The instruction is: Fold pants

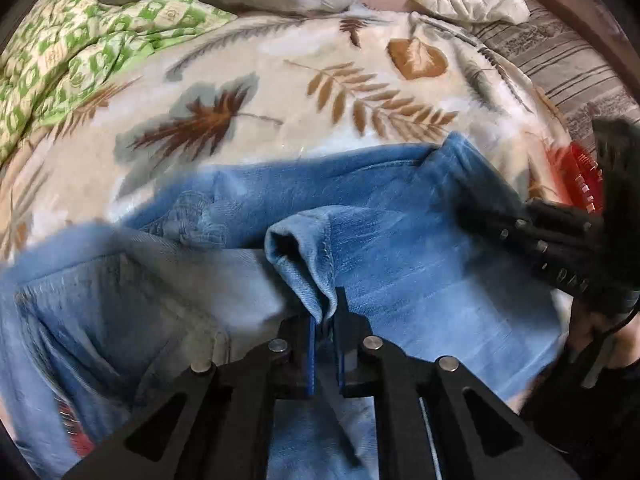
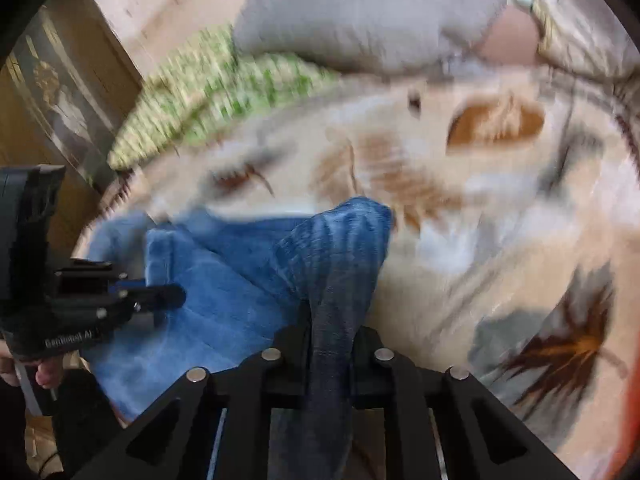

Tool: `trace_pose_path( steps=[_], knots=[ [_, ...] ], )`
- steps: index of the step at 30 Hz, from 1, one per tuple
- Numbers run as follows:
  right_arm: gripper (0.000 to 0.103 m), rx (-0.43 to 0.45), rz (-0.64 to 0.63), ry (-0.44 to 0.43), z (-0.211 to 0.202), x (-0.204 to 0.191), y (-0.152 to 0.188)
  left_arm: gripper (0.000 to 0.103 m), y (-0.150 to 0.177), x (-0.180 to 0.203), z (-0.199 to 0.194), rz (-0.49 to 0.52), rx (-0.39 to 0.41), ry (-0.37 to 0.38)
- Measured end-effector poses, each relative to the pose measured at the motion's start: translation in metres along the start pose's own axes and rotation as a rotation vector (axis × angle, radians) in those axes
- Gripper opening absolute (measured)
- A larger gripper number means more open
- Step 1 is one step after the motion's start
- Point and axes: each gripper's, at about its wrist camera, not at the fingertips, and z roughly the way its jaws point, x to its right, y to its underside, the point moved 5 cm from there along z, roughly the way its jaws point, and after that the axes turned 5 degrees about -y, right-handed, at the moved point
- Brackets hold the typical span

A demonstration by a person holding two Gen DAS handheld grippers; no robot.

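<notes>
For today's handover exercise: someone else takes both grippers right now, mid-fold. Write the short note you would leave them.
Left gripper: shut on a pinched fold of the jeans.
Right gripper: shut on a thicker bunch of the same jeans, which rises between its fingers.
Where things are: the jeans lie across the leaf-print blanket, rumpled; pillows sit behind.
Done: both grips taken on the cloth.
Left: the fold itself. The jeans are not yet laid flat or doubled over. How the legs are arranged I cannot tell; the right view is blurred.
</notes>
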Motion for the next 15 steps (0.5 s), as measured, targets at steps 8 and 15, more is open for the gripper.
trace_pose_path(
  steps=[8, 15],
  knots=[
    [0.067, 0.010, 0.010, 0.029, -0.019, 0.006, -0.003, 0.069, 0.002, -0.007, -0.029, -0.021, 0.039, -0.008],
    [0.068, 0.059, -0.182, 0.041, -0.089, -0.034, 0.027, 0.086, -0.025, -0.018, -0.056, -0.084, 0.080, 0.030]
  ],
)
